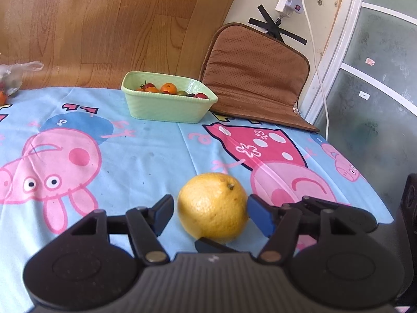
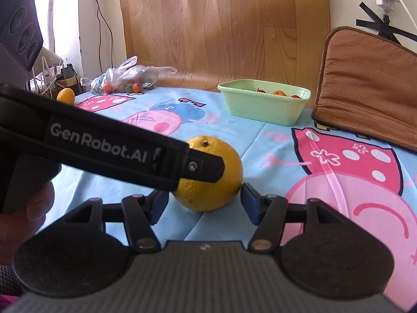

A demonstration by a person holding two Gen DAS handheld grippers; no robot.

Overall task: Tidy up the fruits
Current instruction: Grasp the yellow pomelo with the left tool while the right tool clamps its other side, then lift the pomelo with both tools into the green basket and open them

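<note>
A large yellow citrus fruit (image 1: 212, 207) lies on the cartoon-print tablecloth (image 1: 146, 151). My left gripper (image 1: 208, 214) is open, its blue pads on either side of the fruit; the right pad (image 1: 258, 217) is at its skin, the left pad stands a little off. In the right wrist view the same fruit (image 2: 211, 182) lies between my open right gripper (image 2: 203, 203), and the left gripper's finger (image 2: 203, 167) crosses in front of it. A green basket (image 1: 166, 104) with small oranges and tomatoes stands at the back; it also shows in the right wrist view (image 2: 263, 104).
A brown cushion (image 1: 258, 78) leans on the wall right of the basket. A plastic bag of small fruit (image 2: 125, 78) and another yellow fruit (image 2: 66, 95) lie at the table's far left. A wooden board (image 2: 224, 26) stands behind the table.
</note>
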